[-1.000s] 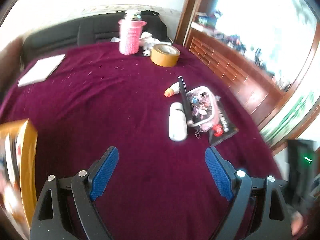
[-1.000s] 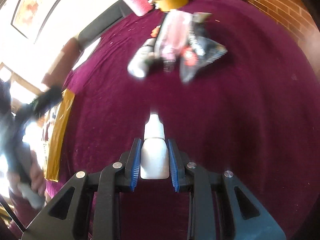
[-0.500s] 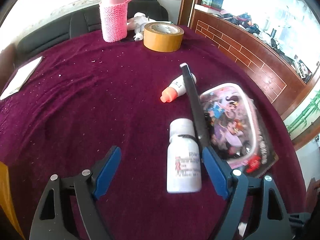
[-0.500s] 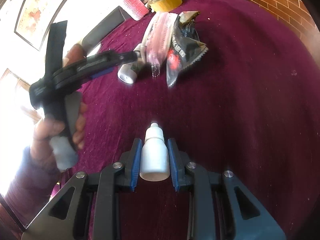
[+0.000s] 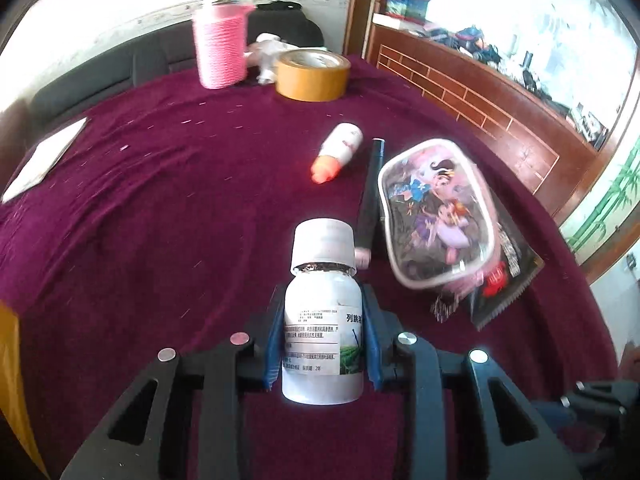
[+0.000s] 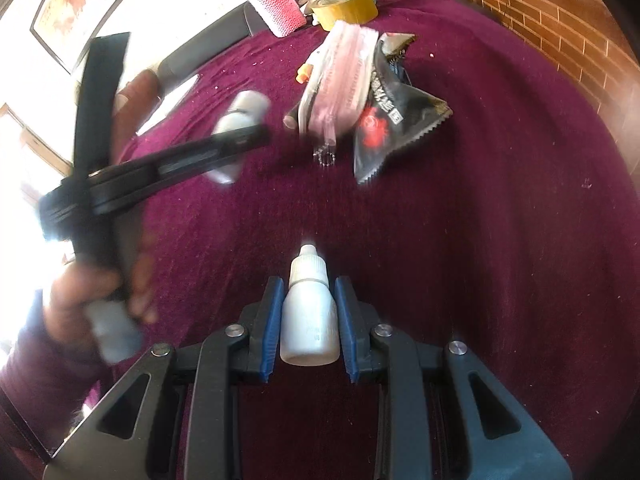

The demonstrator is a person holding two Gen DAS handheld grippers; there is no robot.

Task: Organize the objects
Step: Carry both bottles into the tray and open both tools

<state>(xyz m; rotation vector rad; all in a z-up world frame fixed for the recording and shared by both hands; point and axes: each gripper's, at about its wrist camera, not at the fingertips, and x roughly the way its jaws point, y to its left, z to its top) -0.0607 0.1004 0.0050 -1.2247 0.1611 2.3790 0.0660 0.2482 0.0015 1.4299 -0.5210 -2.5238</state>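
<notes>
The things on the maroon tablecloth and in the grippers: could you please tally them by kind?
Bottles: 3 (white pill bottle, dropper bottle, orange-capped bottle)
Pouches and packets: 2 (cartoon pouch, black snack packet)
Tape rolls: 1
Pink knitted flasks: 1
Black pens: 1
Total: 8

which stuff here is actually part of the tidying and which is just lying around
In the job:
- white labelled bottle, between the pads of the closing left claw
- small dropper bottle, clamped in the right claw

Lying about for now:
- orange-capped bottle
- cartoon pouch on a black packet
- black pen
- tape roll
- pink knitted bottle
</notes>
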